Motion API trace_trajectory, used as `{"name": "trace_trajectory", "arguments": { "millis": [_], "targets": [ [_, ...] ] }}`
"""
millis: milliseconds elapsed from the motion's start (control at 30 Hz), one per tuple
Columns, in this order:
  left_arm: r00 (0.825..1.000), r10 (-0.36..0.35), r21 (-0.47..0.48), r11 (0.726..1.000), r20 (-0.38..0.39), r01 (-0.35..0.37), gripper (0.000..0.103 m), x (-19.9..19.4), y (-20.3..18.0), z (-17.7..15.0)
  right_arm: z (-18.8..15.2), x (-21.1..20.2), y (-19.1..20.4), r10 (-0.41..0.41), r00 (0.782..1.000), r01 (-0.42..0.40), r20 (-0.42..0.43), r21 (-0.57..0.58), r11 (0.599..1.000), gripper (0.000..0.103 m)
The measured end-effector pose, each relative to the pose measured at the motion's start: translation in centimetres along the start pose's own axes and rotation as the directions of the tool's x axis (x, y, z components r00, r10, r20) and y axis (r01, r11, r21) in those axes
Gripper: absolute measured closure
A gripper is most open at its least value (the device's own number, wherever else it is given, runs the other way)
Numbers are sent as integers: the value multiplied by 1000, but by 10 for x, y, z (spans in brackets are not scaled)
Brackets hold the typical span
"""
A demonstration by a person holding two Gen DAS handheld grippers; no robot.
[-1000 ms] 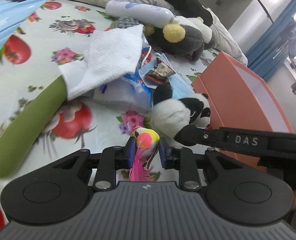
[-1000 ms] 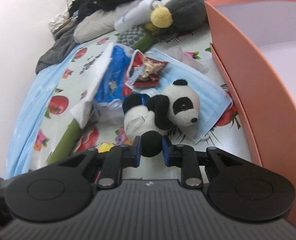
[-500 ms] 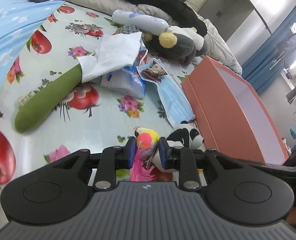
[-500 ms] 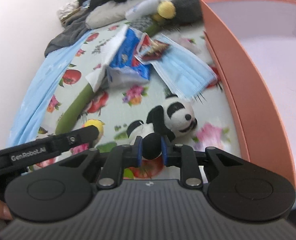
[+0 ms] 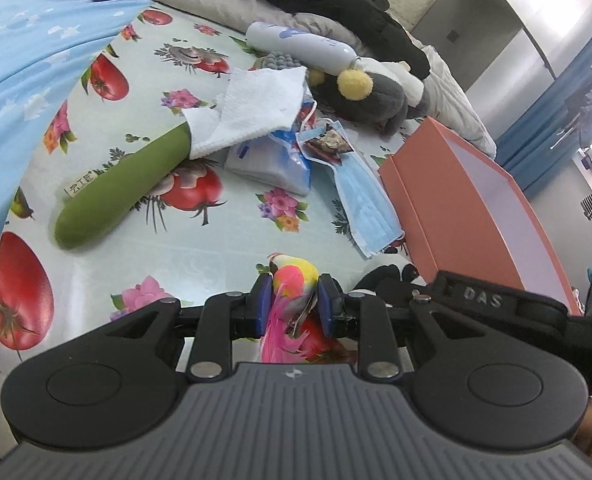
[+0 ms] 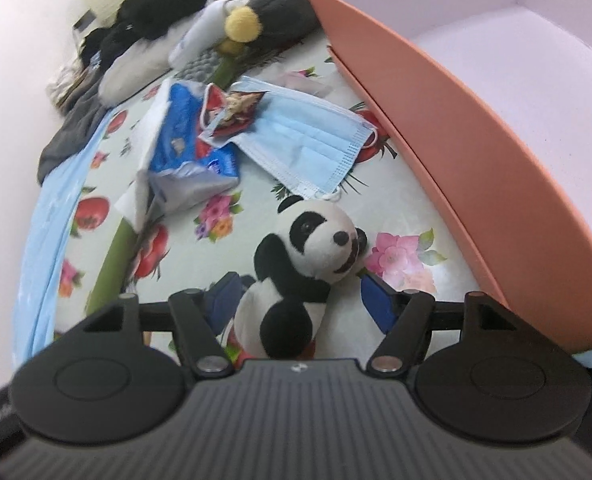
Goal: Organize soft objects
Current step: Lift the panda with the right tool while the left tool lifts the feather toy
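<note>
My left gripper (image 5: 292, 300) is shut on a small pink and yellow toy bird (image 5: 294, 284), held just above the flowered tablecloth. My right gripper (image 6: 300, 300) is open; a panda plush (image 6: 308, 256) lies on the cloth between its spread blue pads, free of them. The panda shows partly in the left wrist view (image 5: 388, 274), behind the right gripper's arm. An open orange box (image 6: 436, 92) with an empty pale inside stands right of the panda; it also shows in the left wrist view (image 5: 456, 200).
On the cloth lie a blue face mask (image 6: 304, 136), a snack packet (image 6: 232, 112), a blue wipes pack (image 6: 188, 144), a white towel (image 5: 256, 108), a green plush stick (image 5: 124, 188), a white bottle (image 5: 300, 46) and a grey penguin plush (image 5: 372, 96). Dark clothes pile at the back.
My right gripper has opened and let go of the panda, which now lies on the cloth near the box. My left gripper still holds the bird and has drawn back slightly.
</note>
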State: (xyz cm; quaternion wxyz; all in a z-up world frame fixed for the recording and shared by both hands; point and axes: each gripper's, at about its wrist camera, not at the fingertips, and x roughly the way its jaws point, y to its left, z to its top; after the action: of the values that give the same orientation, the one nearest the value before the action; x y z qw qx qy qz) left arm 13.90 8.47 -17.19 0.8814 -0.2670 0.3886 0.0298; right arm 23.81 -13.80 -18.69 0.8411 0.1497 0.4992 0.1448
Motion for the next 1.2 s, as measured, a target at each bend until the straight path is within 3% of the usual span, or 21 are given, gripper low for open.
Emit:
{"name": "trace_trajectory", "arguments": {
  "millis": [200,333,433,867,1200],
  "targets": [
    [1000,9,-14,1000,-5,-9,74,1,6,0,3,21,2,18,999,-17,-33,32,999,33],
    [1000,14,-20,1000,-4,-14,74,2,8,1,1,24,7,25,999,-26,-35,-21,999,56],
    [1000,14,-22,1000,7,-14,74,-2,8,1,0,18,11,43,999,-45,-32,-69,997,57],
    [997,-5,43,999,81,2,74,-47,-18,2,-7,-56,19,81,993,-59,88,-229,972,57],
    [988,-59,110,993,142,44,74,-87,-54,-3,-16,-123,22,125,972,-54,198,-330,943,57]
  ]
}}
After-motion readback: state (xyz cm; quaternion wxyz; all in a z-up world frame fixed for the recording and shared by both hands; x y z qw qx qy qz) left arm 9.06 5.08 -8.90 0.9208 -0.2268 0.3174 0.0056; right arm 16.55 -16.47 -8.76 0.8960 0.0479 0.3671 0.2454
